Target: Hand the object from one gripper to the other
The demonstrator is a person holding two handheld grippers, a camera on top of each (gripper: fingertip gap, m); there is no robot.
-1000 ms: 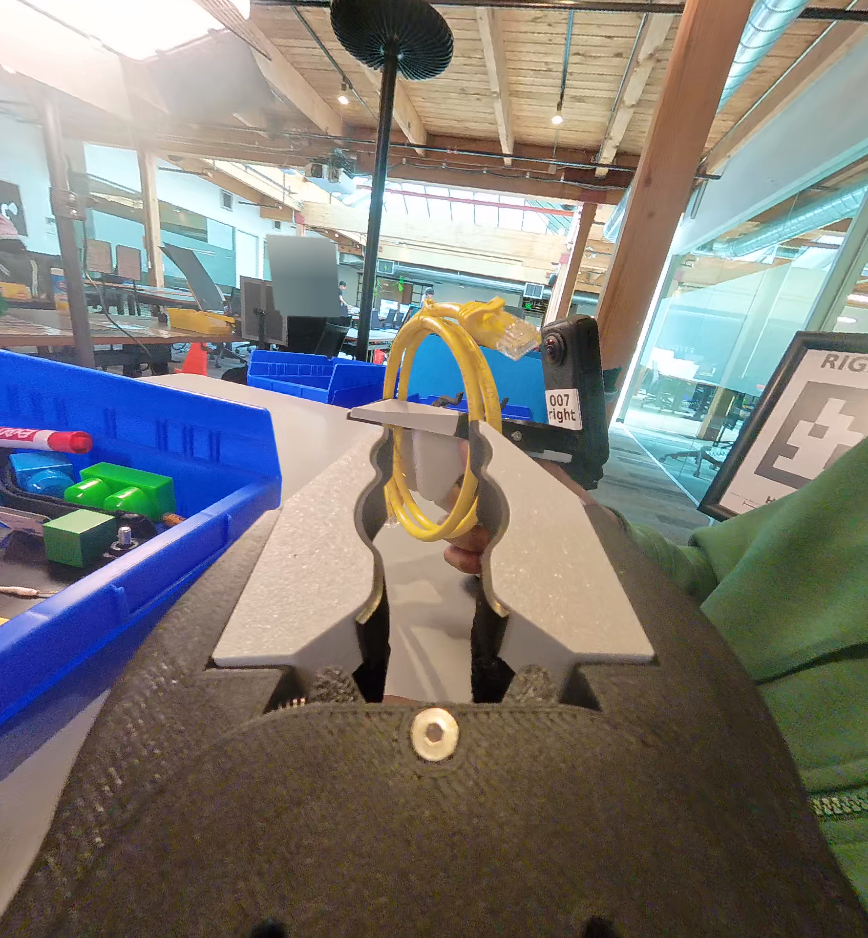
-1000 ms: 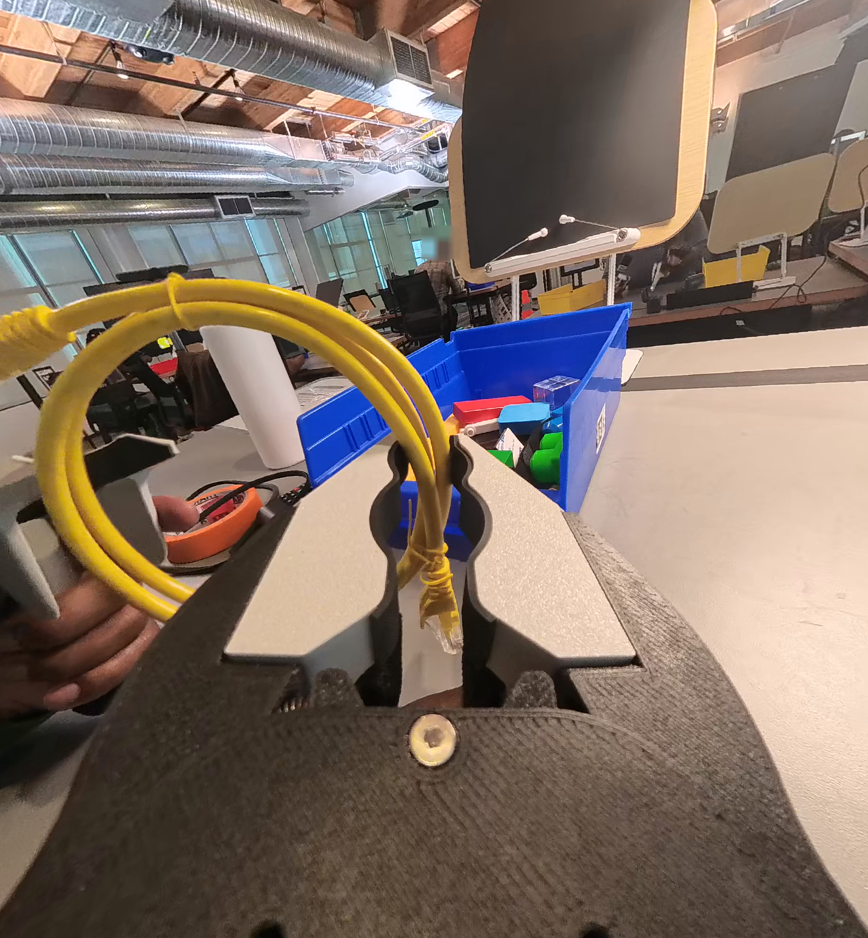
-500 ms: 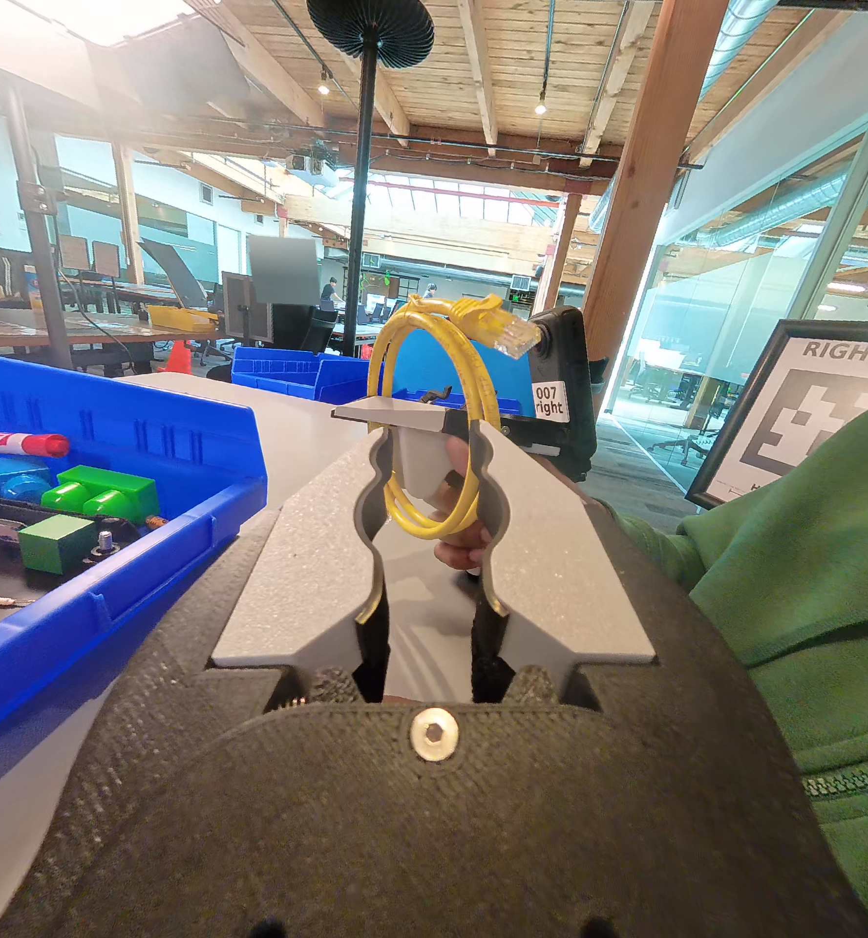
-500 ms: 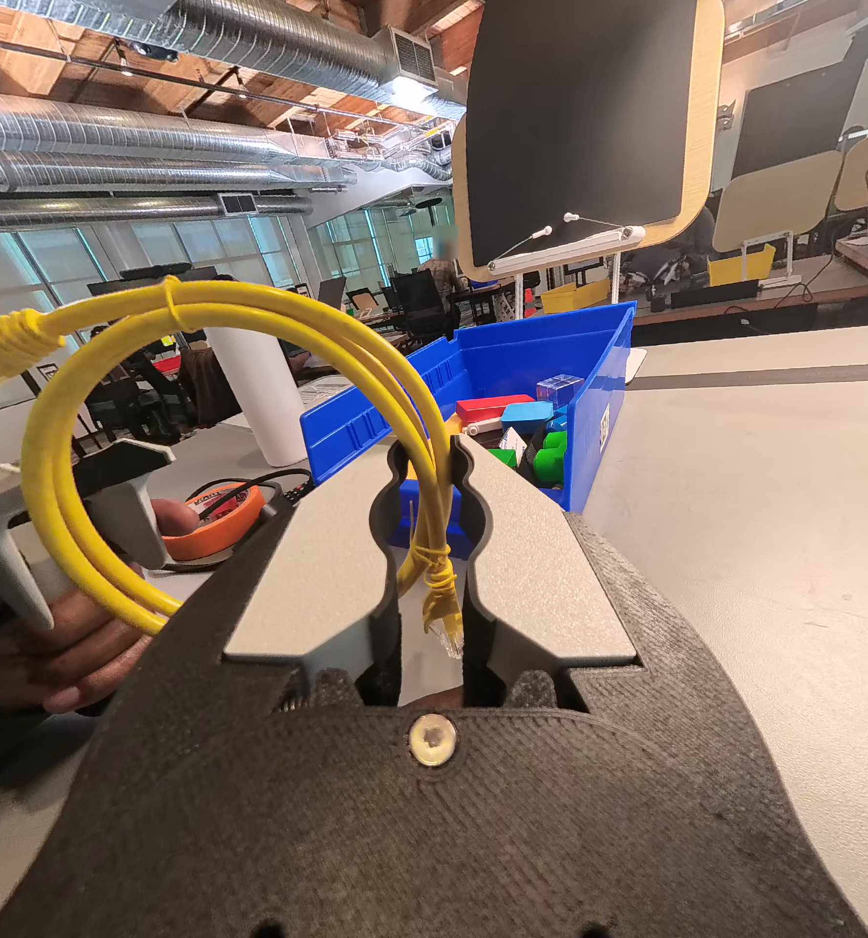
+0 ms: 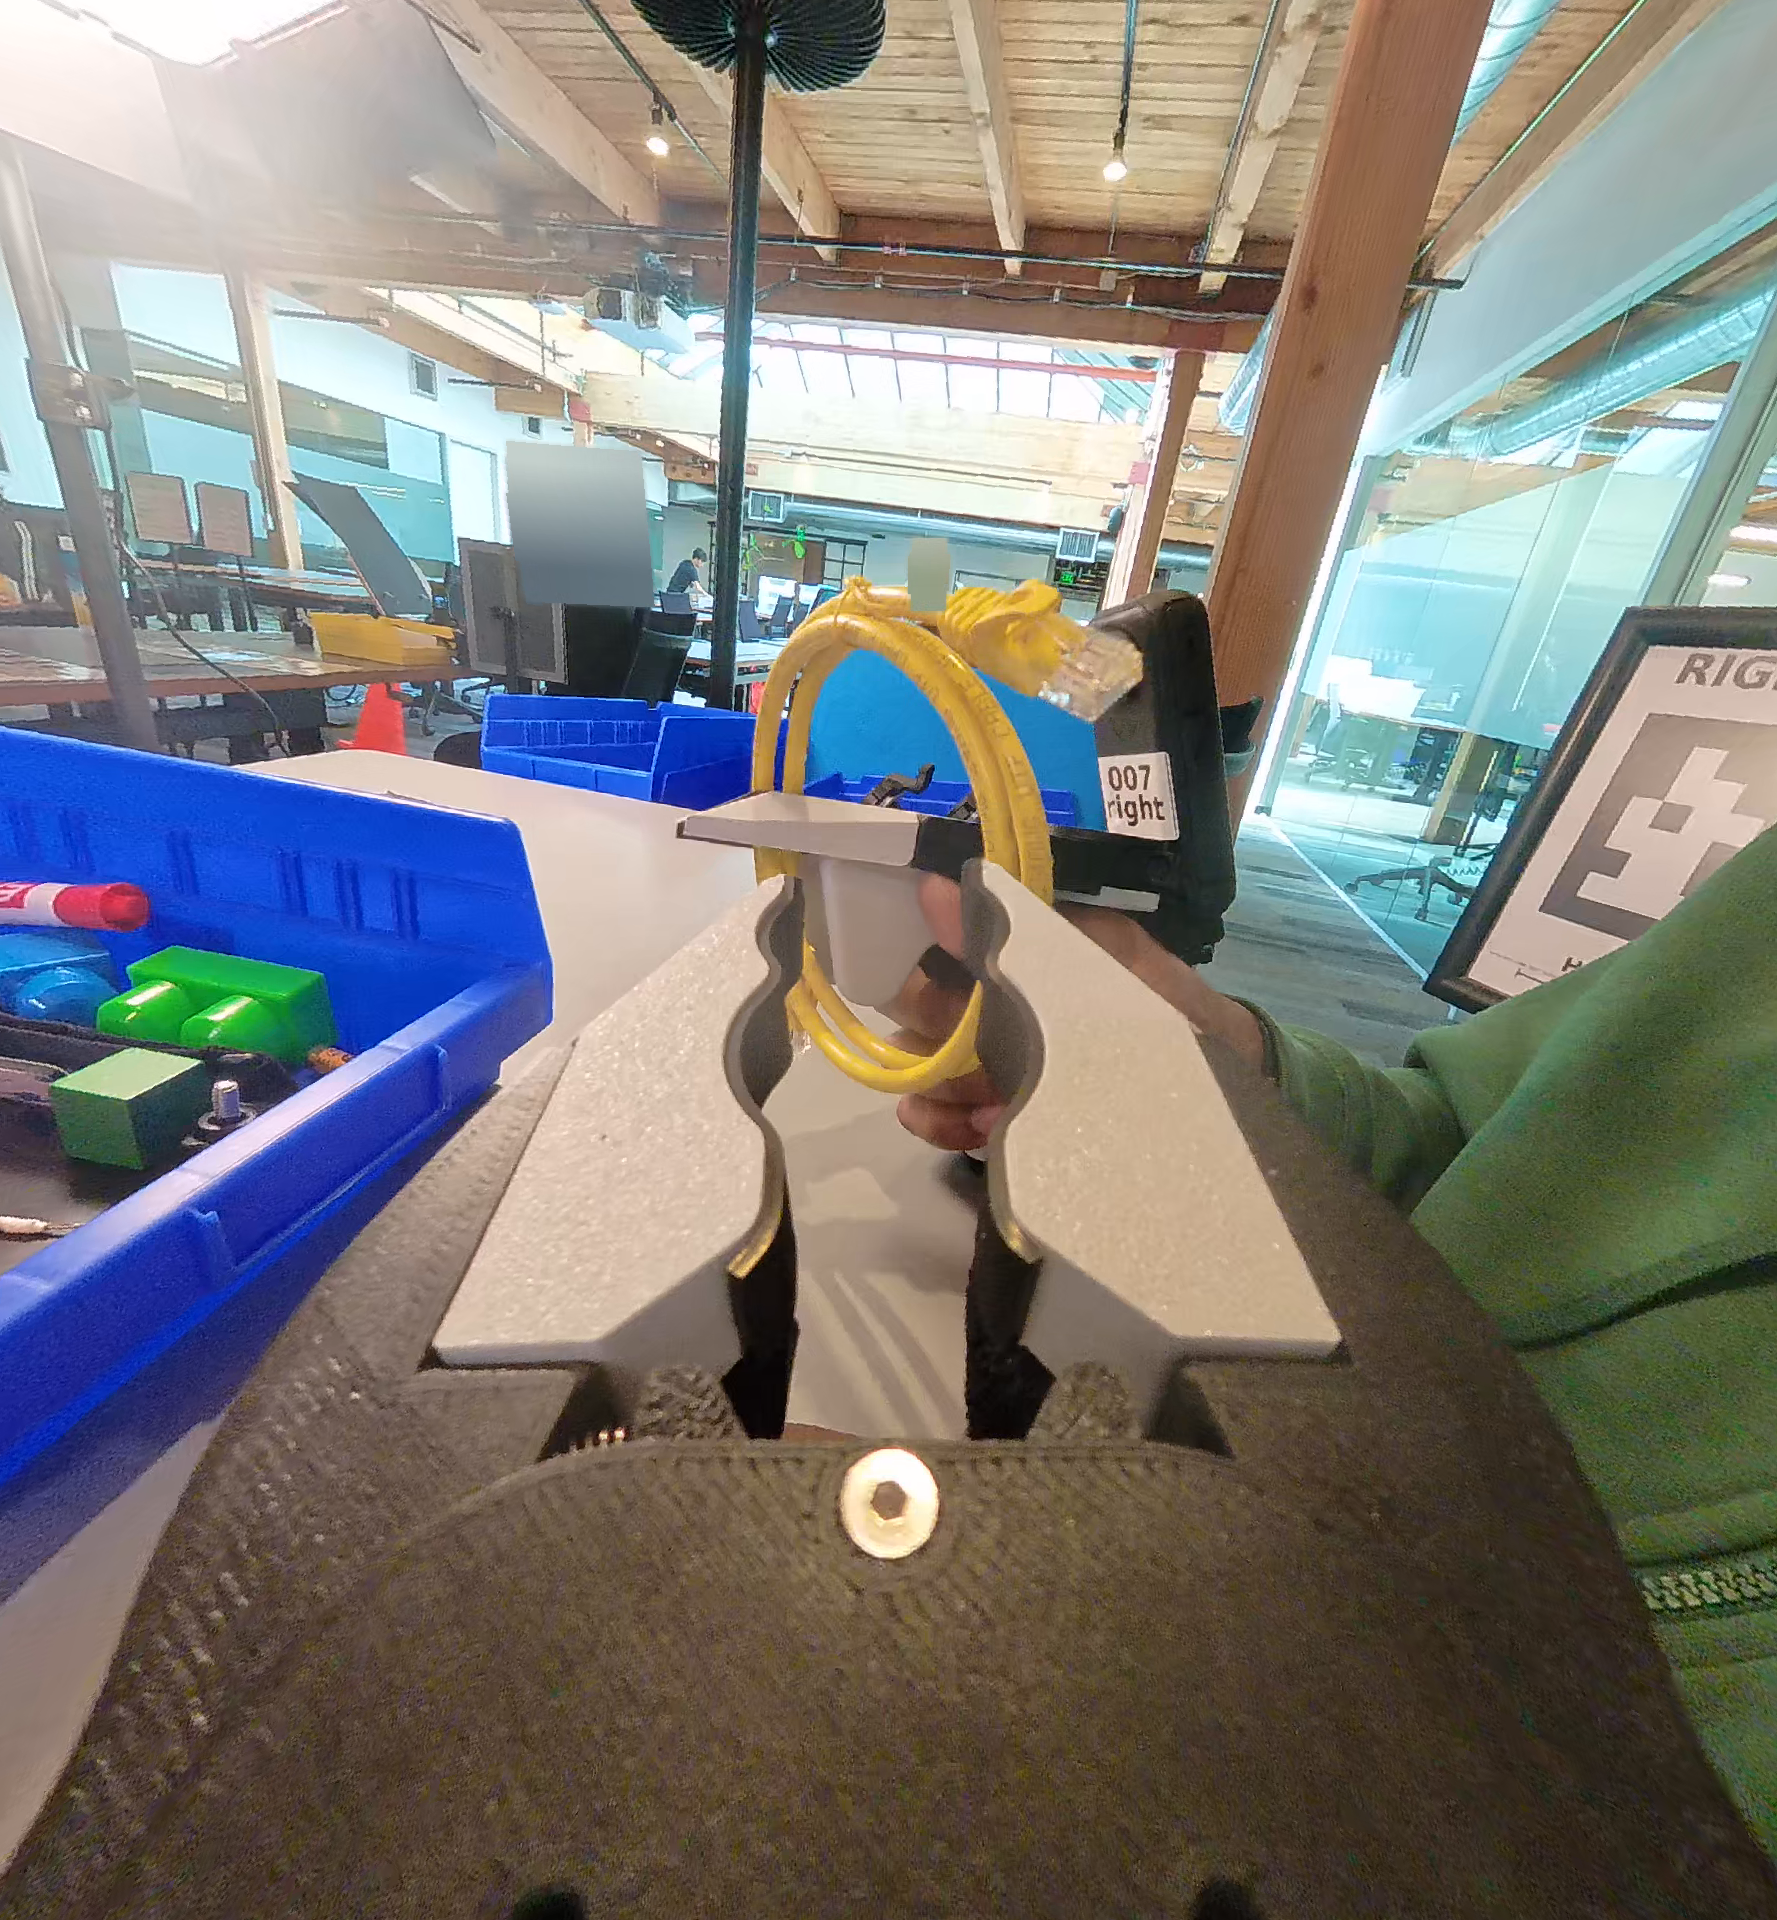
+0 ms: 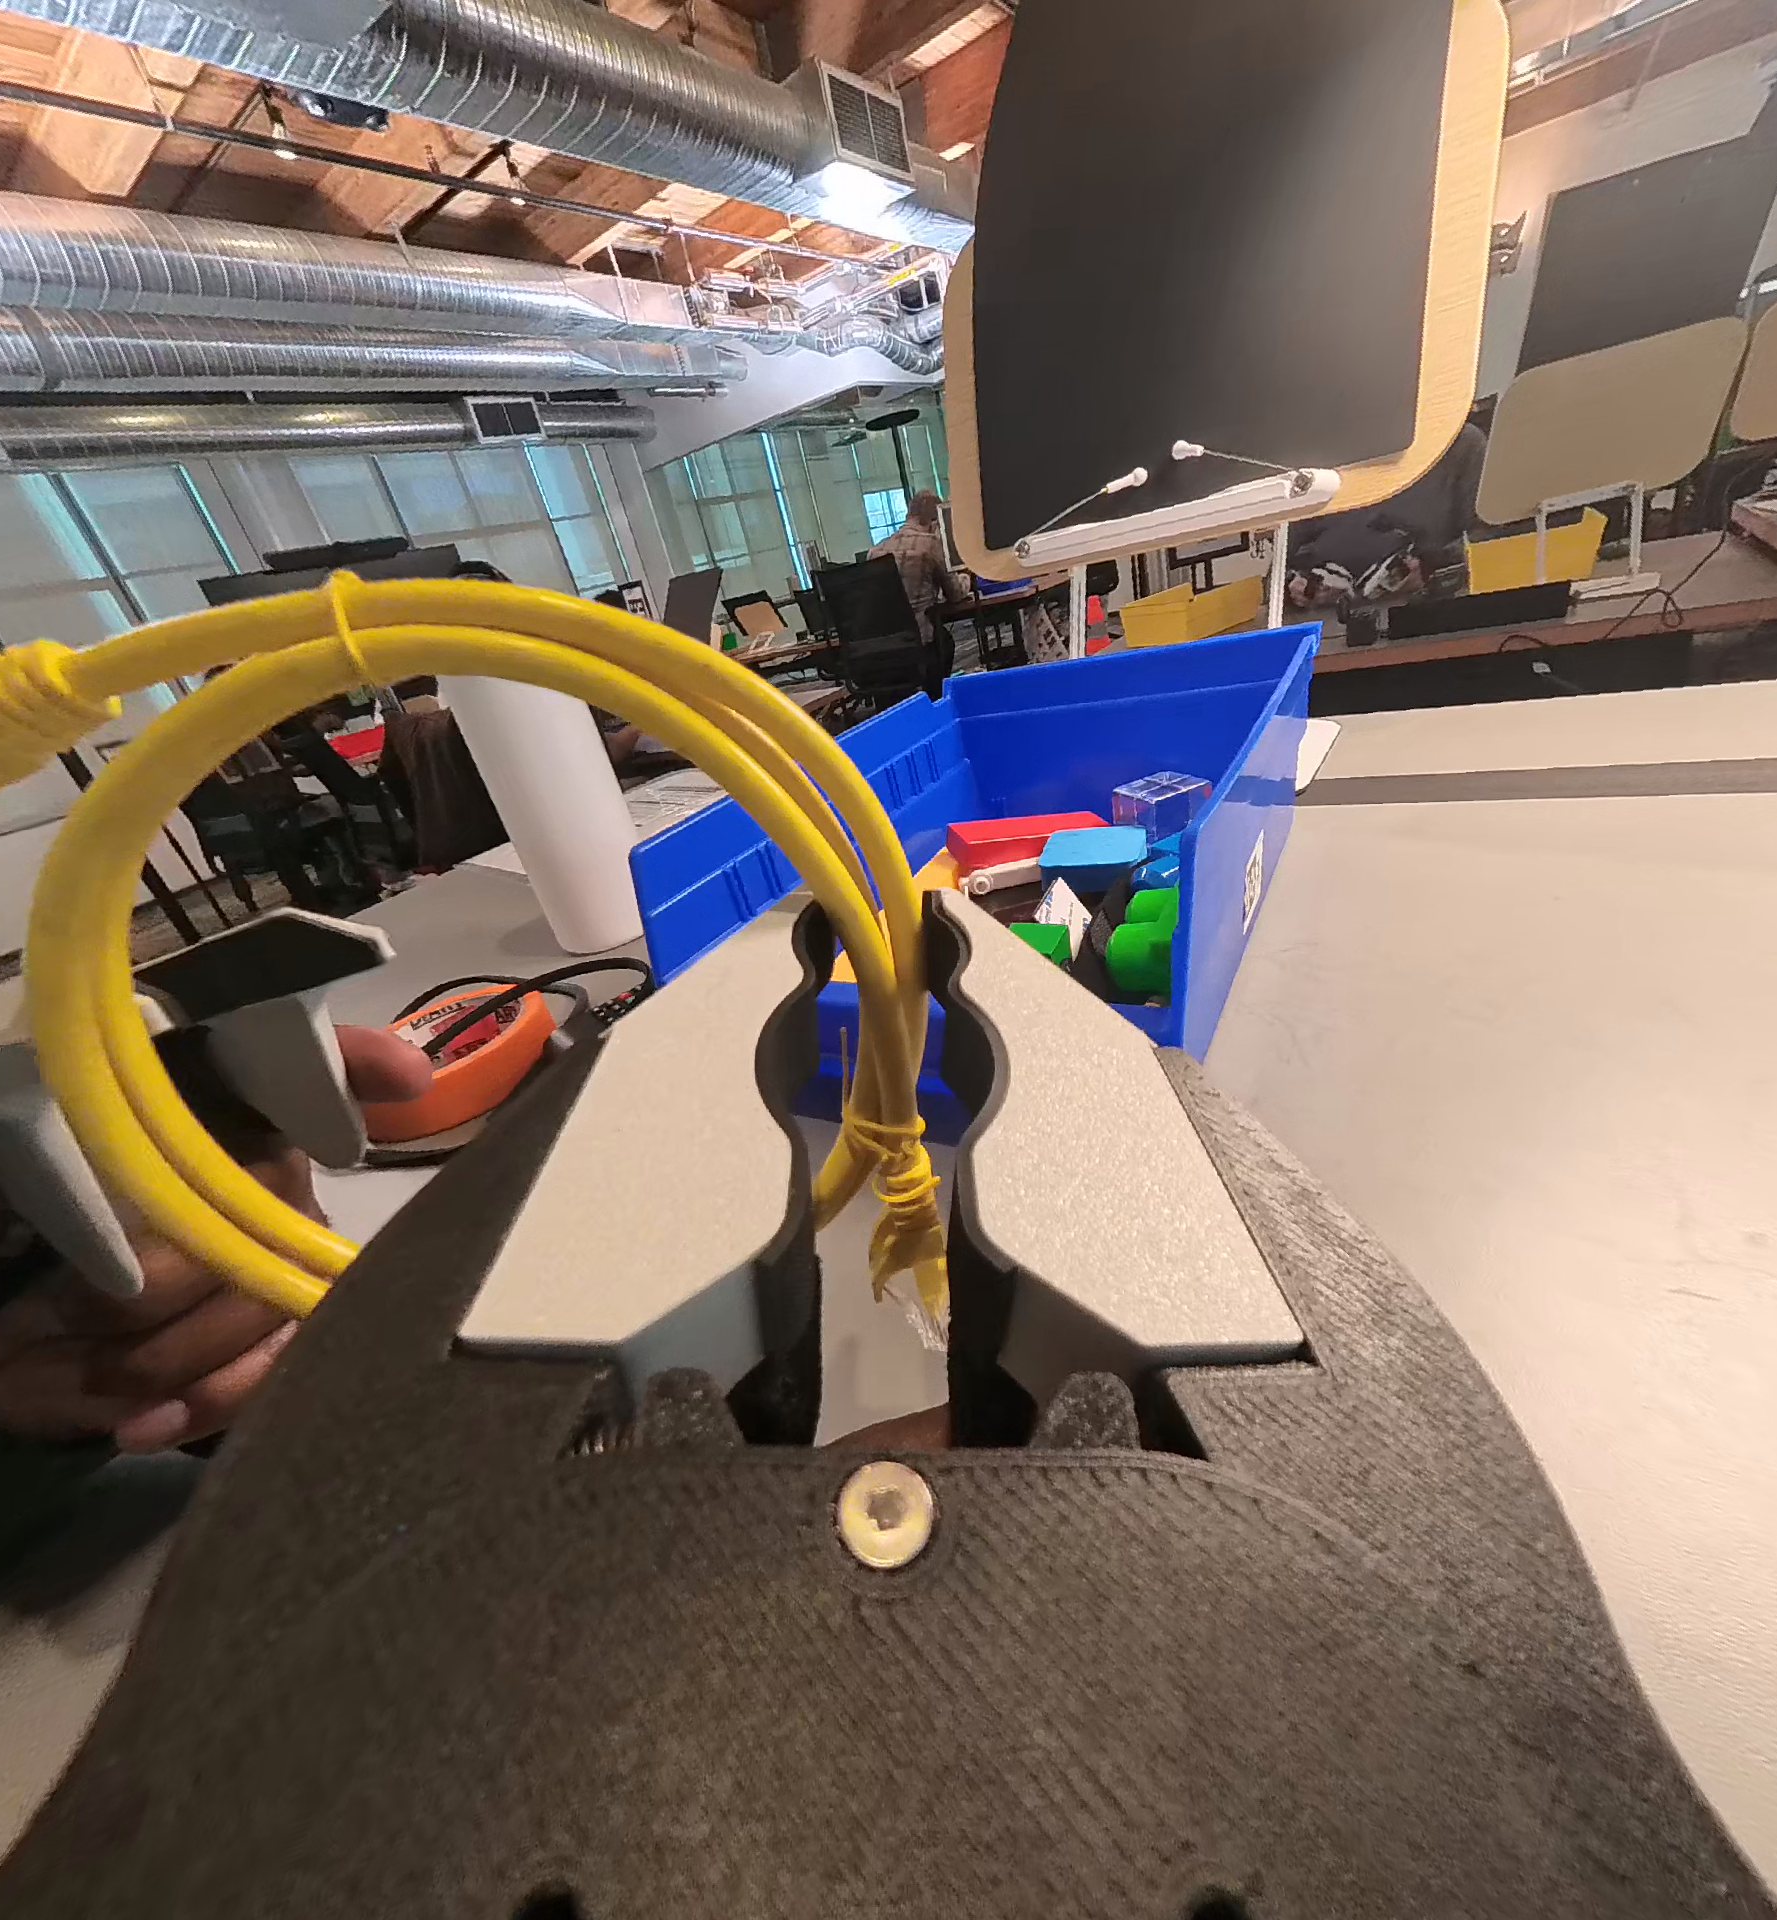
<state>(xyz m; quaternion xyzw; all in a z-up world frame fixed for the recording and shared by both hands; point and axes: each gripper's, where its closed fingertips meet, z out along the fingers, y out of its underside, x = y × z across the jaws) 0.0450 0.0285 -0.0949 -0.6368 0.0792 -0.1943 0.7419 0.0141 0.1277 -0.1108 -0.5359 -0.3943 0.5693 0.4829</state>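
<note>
A coiled yellow network cable (image 6: pixel 593 665) is pinched in my right gripper (image 6: pixel 873 914), which is shut on the coil near its tied end, held above the table. The loop arcs to the left, and its lower-left part lies between the fingers of my left gripper (image 6: pixel 136 1049). In the left wrist view my left gripper (image 5: pixel 879 914) is open, with the bottom of the cable (image 5: pixel 884 1065) hanging between its fingers, apart from both pads. The right gripper (image 5: pixel 790 831) shows side-on behind it, held by a hand.
A blue bin (image 5: pixel 240 1195) of coloured blocks and a red marker (image 5: pixel 42 902) stands close on the left; it also shows in the right wrist view (image 6: pixel 1071 748). An orange tape roll (image 6: pixel 468 1070) lies on the grey table (image 6: pixel 1486 1039). A framed sign (image 5: pixel 1694 810) and a green sleeve (image 5: pixel 1590 1143) are on the right.
The left gripper has edged slightly further around the coil. Both jaws stand as before, and the cable stays in the right gripper.
</note>
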